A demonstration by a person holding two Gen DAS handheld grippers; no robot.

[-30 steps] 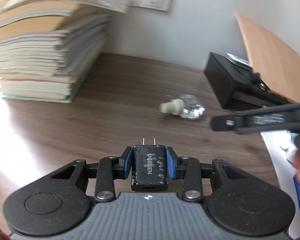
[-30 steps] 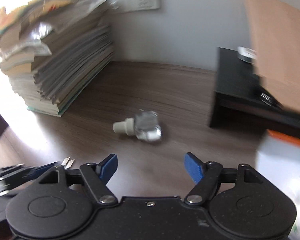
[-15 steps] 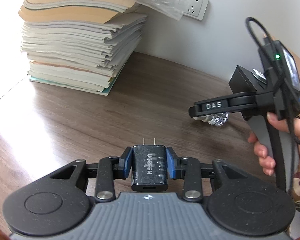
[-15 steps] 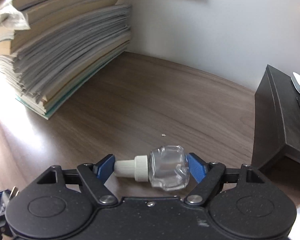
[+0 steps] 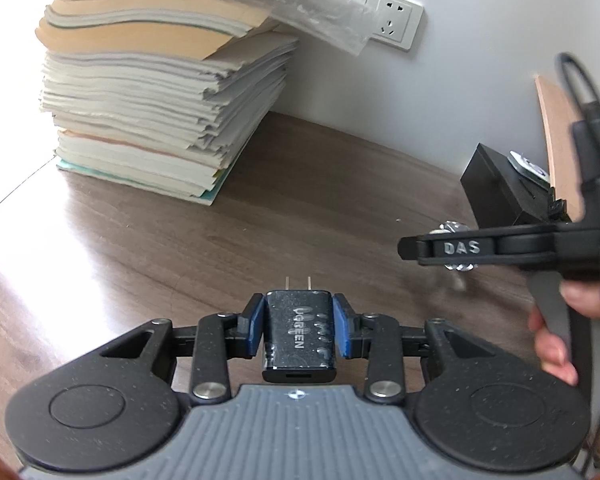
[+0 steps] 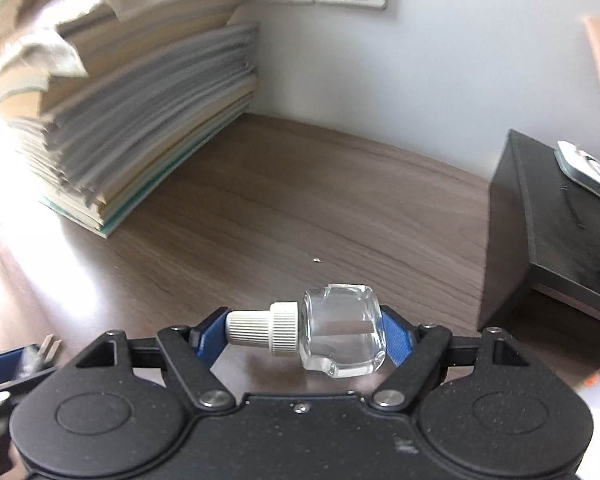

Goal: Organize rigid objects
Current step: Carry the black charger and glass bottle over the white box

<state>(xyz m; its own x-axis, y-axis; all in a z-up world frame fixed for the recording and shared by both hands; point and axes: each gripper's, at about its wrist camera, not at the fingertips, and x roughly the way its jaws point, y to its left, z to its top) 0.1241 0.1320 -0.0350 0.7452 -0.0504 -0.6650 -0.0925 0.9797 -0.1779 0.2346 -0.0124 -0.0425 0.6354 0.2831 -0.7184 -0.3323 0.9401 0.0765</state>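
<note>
Bottle (image 6: 332, 334), lying on the worktop (image 6: 300, 200) between our right tool's (image 6: 300, 334) spread pads, wants a centred, gentle close across cap and glass (slippery), while our left tool (image 5: 299, 330) grips the charger (image 5: 299, 330).

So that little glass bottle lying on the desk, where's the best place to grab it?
Probably end to end, as the right gripper is lined up now. The bottle lies on its side on the desk, white cap toward one finger, flat base toward the other. The rounded glass sides look likelier to slip. The jaws stand open around it.
</note>
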